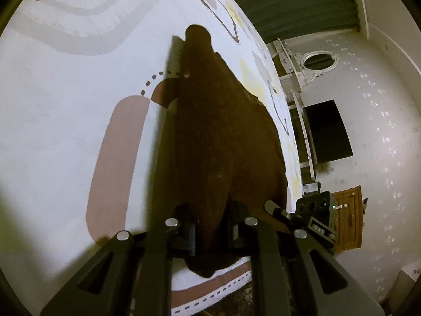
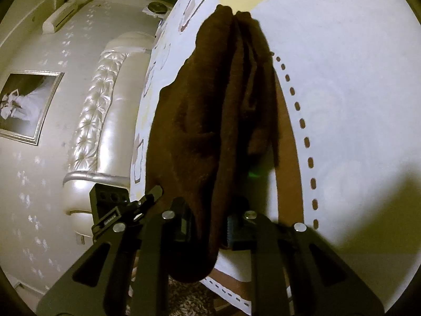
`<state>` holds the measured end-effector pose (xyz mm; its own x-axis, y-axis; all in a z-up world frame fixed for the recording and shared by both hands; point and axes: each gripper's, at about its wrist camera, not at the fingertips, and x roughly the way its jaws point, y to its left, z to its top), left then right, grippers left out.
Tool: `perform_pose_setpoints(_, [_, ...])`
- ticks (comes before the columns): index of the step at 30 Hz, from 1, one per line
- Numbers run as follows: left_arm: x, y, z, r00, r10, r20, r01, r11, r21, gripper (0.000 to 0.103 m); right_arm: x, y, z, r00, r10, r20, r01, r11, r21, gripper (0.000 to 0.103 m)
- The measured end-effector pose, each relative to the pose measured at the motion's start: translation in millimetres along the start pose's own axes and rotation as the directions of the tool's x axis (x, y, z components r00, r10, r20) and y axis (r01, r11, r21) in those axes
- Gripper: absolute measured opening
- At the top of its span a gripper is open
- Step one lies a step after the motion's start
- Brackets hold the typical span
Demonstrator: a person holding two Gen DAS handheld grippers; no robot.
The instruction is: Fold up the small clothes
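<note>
Nearest the left wrist camera, the left gripper had its jaws nearly closed, pinching the near edge of a brown cloth. The right gripper pinched the same cloth likewise — jaws almost together. From each grip the cloth ran toward twelve o'clock, lying on a white patterned bedsheet. Farther off, at nine o'clock in the right view, stood a tufted headboard.

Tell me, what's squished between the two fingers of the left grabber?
The brown cloth. In the left wrist view, the left gripper pinches its near edge; nothing else sits between.
</note>
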<state>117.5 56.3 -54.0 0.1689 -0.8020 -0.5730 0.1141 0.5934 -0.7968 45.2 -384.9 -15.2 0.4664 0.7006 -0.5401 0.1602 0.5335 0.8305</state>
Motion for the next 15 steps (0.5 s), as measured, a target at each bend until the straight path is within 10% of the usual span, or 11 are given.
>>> perform_pose_setpoints(15, [-12.6, -2.1, -10.2, 1.0, 0.018, -0.015, -0.018, 1.0, -0.016, 0.016, 7.1, 3.4, -20.3, 0.998, 0.008, -0.058, -0.009, 1.0, -0.018, 0.017])
